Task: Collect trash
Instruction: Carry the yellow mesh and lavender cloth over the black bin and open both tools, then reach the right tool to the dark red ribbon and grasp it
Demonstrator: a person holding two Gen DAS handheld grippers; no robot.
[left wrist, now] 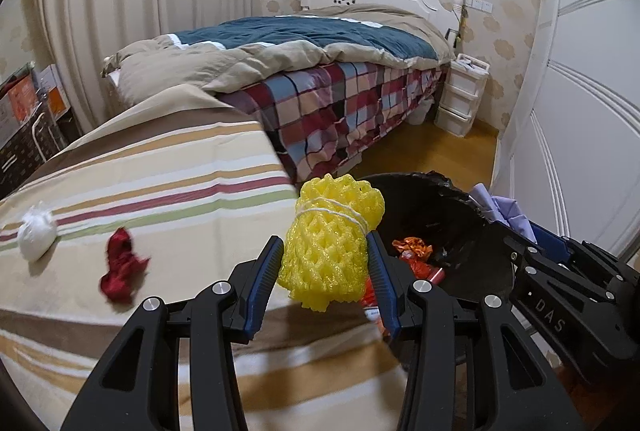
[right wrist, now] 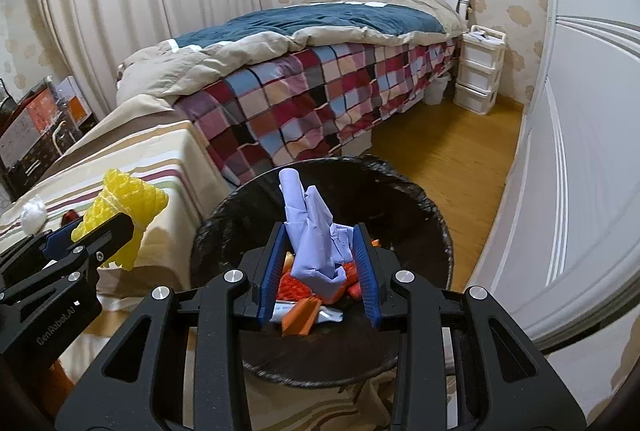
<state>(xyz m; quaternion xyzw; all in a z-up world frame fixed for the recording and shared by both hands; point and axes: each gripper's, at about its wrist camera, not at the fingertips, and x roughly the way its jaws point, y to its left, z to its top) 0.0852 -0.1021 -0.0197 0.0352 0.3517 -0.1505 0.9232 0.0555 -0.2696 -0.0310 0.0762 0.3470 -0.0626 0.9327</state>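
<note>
My left hand-held gripper [left wrist: 326,267] is clenched on the yellow foam net [left wrist: 330,245], held at the edge of the striped desk [left wrist: 160,167] beside the trash bin [right wrist: 224,215]. It looks light, springy and crushable, so I judge a mid-body squeeze near its string suits it. My right hand-held gripper [right wrist: 320,263] grasps limp lavender paper [right wrist: 316,231] above the bin. A white wad [left wrist: 37,234] and red scrap [left wrist: 122,265] remain on the desk.
</note>
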